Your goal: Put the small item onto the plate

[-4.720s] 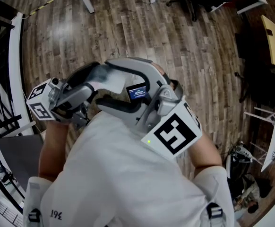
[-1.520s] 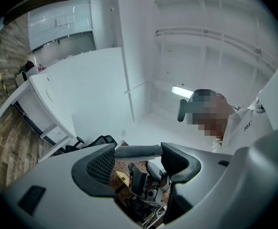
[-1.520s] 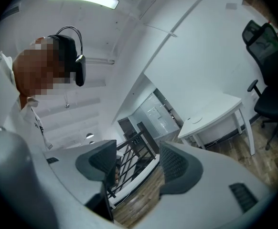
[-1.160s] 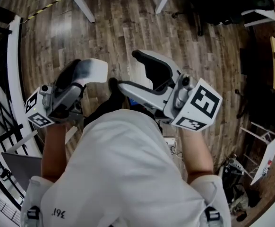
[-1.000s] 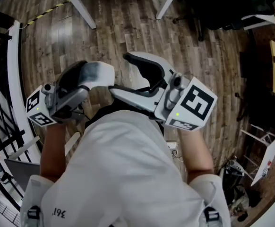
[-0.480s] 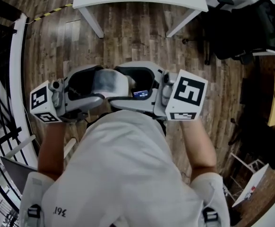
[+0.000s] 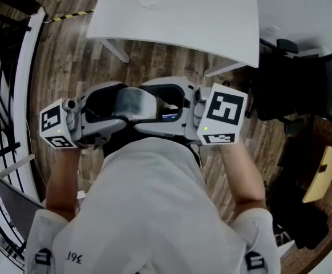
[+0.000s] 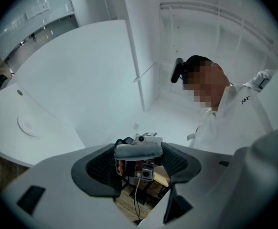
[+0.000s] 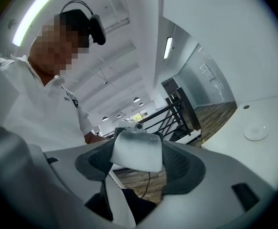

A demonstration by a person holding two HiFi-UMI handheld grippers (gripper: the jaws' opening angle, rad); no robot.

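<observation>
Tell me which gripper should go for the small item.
Left, narrowly. The left gripper and right gripper are open, holding nothing, tips meeting short of the table. The dark spot by the plate, probably the item, seems to lie on the plate's left side.

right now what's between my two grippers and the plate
Head view: a strip of wood floor, then bare white table, lies between the left gripper, the right gripper and the plate.
</observation>
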